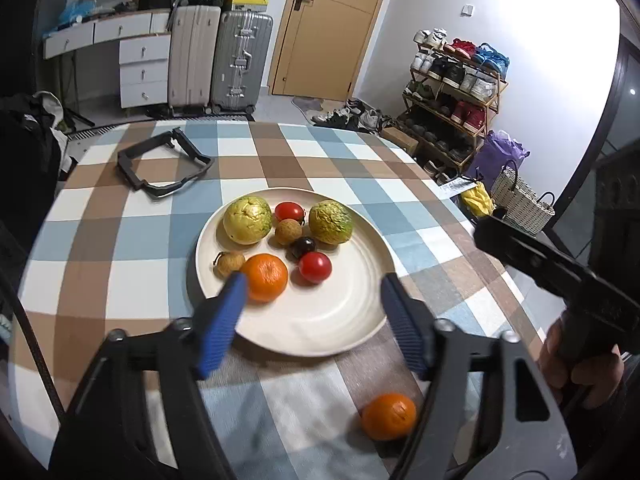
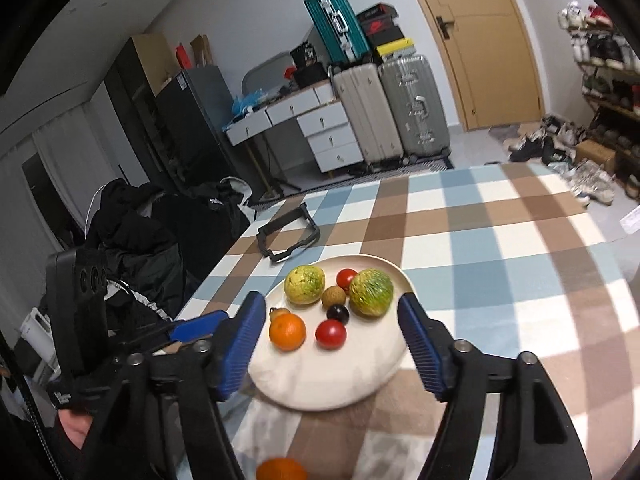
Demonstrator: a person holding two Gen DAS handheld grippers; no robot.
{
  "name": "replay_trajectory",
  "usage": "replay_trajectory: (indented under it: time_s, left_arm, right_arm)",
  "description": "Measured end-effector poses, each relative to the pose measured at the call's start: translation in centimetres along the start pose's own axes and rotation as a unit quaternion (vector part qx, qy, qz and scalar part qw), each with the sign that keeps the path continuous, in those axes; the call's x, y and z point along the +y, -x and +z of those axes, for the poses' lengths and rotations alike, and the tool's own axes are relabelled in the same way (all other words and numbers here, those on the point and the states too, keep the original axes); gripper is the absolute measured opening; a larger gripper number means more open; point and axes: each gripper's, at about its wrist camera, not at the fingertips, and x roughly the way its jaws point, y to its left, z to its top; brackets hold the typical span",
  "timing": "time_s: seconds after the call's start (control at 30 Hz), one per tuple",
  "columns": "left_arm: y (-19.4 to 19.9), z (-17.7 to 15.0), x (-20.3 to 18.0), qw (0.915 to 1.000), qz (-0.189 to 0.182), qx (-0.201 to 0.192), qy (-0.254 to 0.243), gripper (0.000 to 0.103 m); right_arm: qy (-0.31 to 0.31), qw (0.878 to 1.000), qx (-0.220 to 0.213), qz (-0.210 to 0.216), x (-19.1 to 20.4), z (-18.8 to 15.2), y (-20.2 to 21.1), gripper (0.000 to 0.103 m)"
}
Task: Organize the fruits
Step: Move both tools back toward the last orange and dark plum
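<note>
Loose orange (image 1: pixel 389 416) on the checked table (image 1: pixel 132 240), near edge, just outside the cream plate (image 1: pixel 340 320); both tongs empty.

Item: one orange, apart from the plate's near rim, low between the arms of the left tongs (image 1: pixel 313 294), whose jaws stand wide with nothing between them. Right tongs (image 2: pixel 331 312) likewise spread and unloaded, above the plate. On plate: a second orange (image 1: pixel 265 277), two green-yellow fruits, two red tomatoes, two brown longans, one dark round fruit. Handling, judged: firm, light, round, peel slightly yielding and grippy; prone to rolling on the cloth. Take across its widest middle, pads on opposite sides, with moderate pressure.
</note>
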Motion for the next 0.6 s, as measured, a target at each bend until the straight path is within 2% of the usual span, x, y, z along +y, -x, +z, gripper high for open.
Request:
replay_trajectory:
  time_s: [0.1, 0.17, 0.23, 0.3, 0.37, 0.5, 0.6]
  left_arm:
    - [1.7, -0.9, -1.1, 0.9999, 0.010, -0.006, -0.006, 0.081]
    - [2.7, -1.4, -1.5, 0.9998, 0.014, -0.007, -0.008, 0.082]
    - [3.8, -2.1, -1.9, 0.9997, 0.020, -0.009, -0.012, 0.085]
    - [4.7, -2.8, -2.3, 0.9994, 0.030, -0.011, -0.016, 0.094]
    - [5.4, -3.6, -2.5, 0.9991, 0.035, -0.014, -0.018, 0.100]
    - [6.5, -5.7, -3.2, 0.9985, 0.041, -0.017, -0.032, 0.101]
    - [6.7, -7.3, -3.4, 0.9979, 0.051, -0.003, -0.039, 0.101]
  right_arm:
    - [0.011, 1.000, -0.013, -0.006, 0.6, -1.1, 2.4, 0.077]
    - [0.017, 1.000, -0.022, -0.006, 1.0, -1.9, 4.0, 0.085]
    - [0.027, 0.999, -0.035, -0.015, 1.6, -3.0, 5.5, 0.089]
    - [0.041, 0.998, -0.045, -0.024, 2.2, -4.2, 6.9, 0.093]
    - [0.052, 0.997, -0.049, -0.036, 2.8, -5.1, 7.7, 0.097]
    - [0.068, 0.996, -0.044, -0.048, 3.7, -8.0, 9.0, 0.099]
    - [0.077, 0.995, -0.027, -0.052, 4.1, -9.9, 9.0, 0.099]
